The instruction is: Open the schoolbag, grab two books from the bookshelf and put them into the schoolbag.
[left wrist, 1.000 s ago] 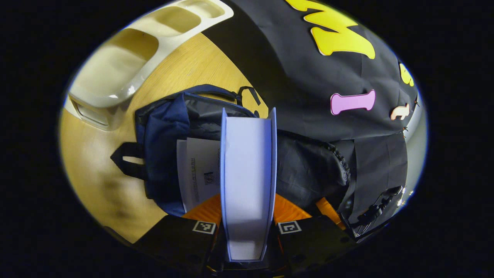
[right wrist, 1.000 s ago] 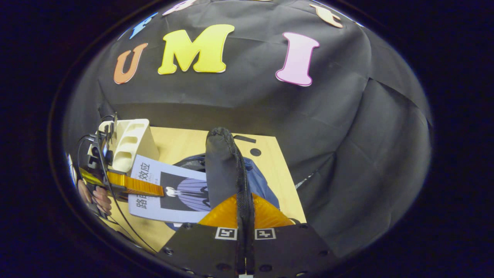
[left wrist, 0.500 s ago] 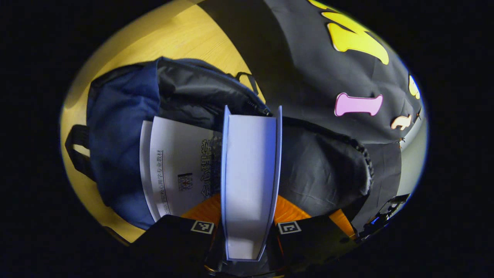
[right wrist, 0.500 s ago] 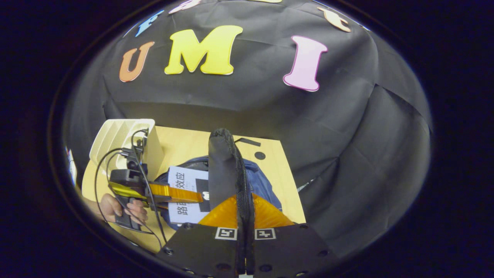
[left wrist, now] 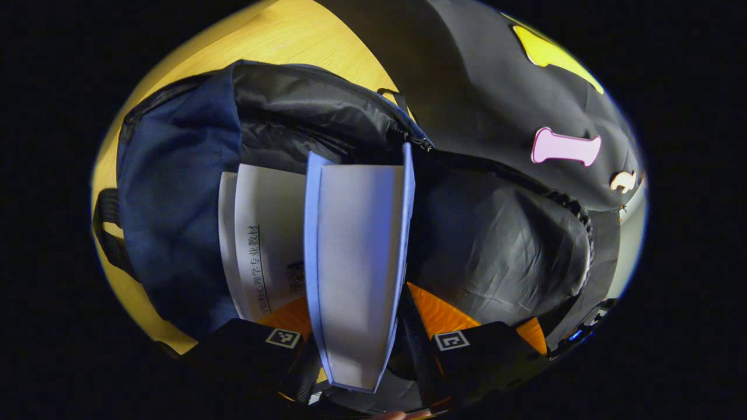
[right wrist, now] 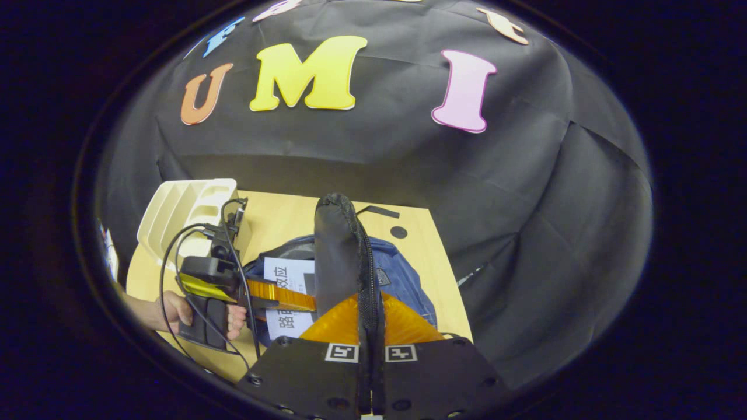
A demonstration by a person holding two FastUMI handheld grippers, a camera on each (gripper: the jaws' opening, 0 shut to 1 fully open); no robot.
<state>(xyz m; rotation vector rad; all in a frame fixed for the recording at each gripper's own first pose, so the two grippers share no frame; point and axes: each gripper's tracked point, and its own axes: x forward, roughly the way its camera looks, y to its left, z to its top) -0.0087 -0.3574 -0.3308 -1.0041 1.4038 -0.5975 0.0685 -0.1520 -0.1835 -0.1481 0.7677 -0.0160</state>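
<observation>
Book going into the schoolbag
Left gripper point(left wrist: 359, 326) is pinching a book point(left wrist: 356, 256) inside the schoolbag point(left wrist: 175, 192); right gripper point(right wrist: 371, 332) is pinching the flap point(right wrist: 335, 256) above it

Blue-edged book point(left wrist: 356, 262) in left claw point(left wrist: 365, 344) now deeper into schoolbag point(left wrist: 175, 175), bookshelf gone from left gripper view

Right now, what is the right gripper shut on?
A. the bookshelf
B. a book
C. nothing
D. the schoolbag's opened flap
D: in the right gripper view the right gripper has its jaws closed on the schoolbag's black flap, lifted upright.
</observation>
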